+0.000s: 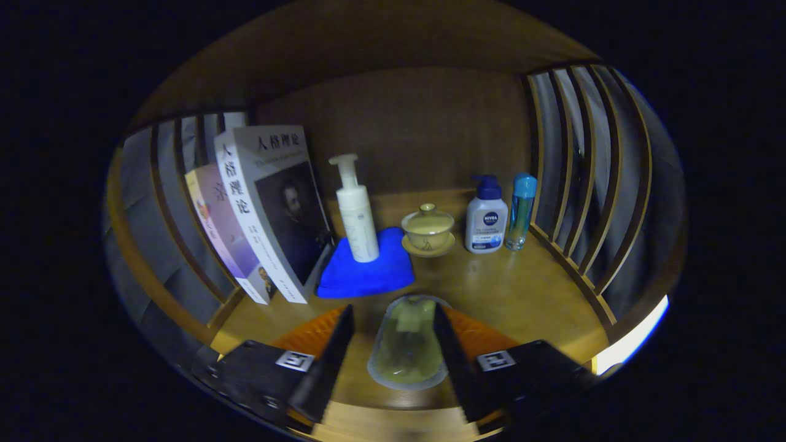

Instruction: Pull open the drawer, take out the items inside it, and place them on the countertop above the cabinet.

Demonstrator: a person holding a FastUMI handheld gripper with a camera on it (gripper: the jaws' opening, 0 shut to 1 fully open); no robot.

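Observation:
A clear plastic packet [408,347] with a pale yellow-green item inside lies on the wooden countertop [522,294], between my gripper's [394,314] fingers. The jaws stand apart. A strip of wood shows between the left finger [334,350] and the packet, while the right finger [451,350] overlaps the packet's edge. Both fingers do not press on it.
Beyond the fingers a blue cloth [365,273] carries a white pump bottle [357,215]. Two books [270,209] lean at the left. A lidded tea cup on a saucer [428,232], a white and blue pump bottle [486,218] and a slim blue bottle [521,212] stand behind. Slatted wooden rails [571,184] close both sides.

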